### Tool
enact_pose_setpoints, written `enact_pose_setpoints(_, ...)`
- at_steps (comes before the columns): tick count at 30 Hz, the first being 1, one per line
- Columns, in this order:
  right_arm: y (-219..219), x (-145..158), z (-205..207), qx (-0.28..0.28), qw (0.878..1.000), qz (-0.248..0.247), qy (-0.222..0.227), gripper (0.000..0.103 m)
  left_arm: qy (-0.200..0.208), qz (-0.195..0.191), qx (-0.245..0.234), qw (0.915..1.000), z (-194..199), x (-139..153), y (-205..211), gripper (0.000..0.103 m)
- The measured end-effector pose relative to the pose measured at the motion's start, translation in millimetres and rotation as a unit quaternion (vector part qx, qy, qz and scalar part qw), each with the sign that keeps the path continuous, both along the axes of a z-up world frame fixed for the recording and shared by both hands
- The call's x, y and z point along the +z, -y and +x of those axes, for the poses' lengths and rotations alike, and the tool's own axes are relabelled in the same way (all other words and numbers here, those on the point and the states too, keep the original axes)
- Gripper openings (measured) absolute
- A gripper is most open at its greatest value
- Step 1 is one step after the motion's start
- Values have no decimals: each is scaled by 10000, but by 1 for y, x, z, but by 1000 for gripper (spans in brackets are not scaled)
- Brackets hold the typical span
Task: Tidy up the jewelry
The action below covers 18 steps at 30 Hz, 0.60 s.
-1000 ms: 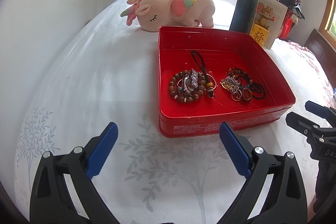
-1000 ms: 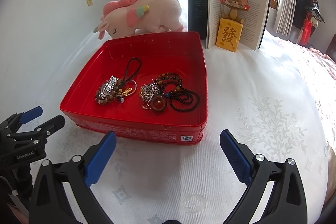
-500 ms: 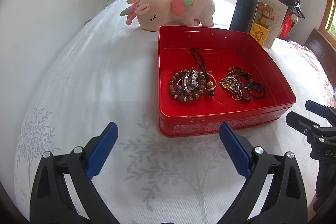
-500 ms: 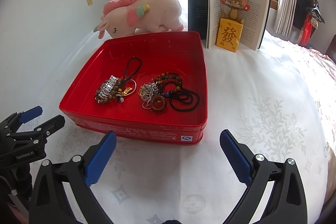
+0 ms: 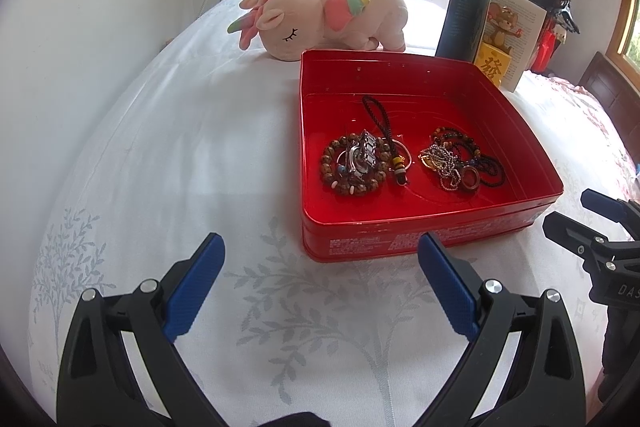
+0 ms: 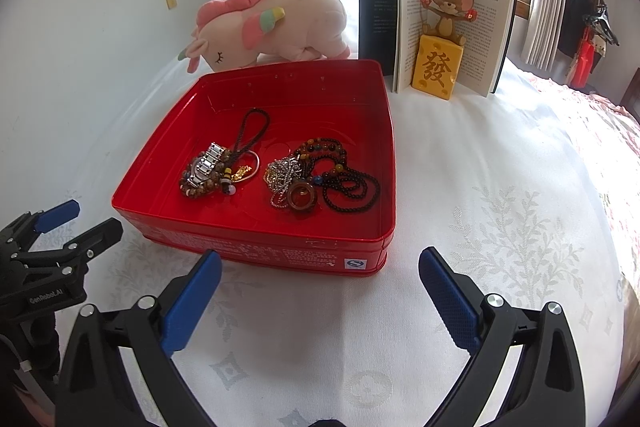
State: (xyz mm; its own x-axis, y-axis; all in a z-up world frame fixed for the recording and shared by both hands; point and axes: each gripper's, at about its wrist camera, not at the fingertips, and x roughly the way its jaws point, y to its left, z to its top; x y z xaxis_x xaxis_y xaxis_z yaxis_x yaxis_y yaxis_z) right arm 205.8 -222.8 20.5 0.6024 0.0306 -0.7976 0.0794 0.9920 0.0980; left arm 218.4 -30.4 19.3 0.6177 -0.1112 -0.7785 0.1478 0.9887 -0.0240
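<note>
A red tin tray (image 5: 424,243) (image 6: 256,247) sits on the white bedspread. Inside lie a wooden bead bracelet (image 5: 332,179) with a silver watch (image 5: 362,157) (image 6: 206,163) on it, a dark cord charm (image 5: 380,123) (image 6: 248,131), and a tangle of silver chain (image 5: 442,163) (image 6: 282,175), dark bead necklace (image 6: 352,187) and brown ring pendant (image 5: 471,181) (image 6: 302,197). My left gripper (image 5: 320,279) is open and empty in front of the tray's near left wall. My right gripper (image 6: 320,291) is open and empty before the tray's near right corner.
A pink plush unicorn (image 5: 320,15) (image 6: 272,23) lies behind the tray. An open book (image 6: 436,23) (image 5: 480,23) stands upright with a mouse figurine on a yellow block (image 6: 440,59) before it. Each gripper shows in the other's view, the right (image 5: 600,239) and the left (image 6: 52,247).
</note>
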Motion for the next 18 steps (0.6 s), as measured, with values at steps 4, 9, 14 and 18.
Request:
enact_pose_setpoints(4,0,-1,0,4,10000,-8,-5,99,-13,-8,8,10000,1,0,-1,96)
enact_pose_setpoints(9,2,-1,1,35,10000,-26,-15,99,-29,-8,-1,10000,1,0,-1,96)
enact_pose_setpoints(14,3,-2,1,51,10000,-40,-22,99,-48,-8,5,10000,1,-1,-2,96)
enact_pose_setpoints(18,2,-2,2,58,10000,-43,-24,99,-48,-34,-5,10000,2,-1,-3,96)
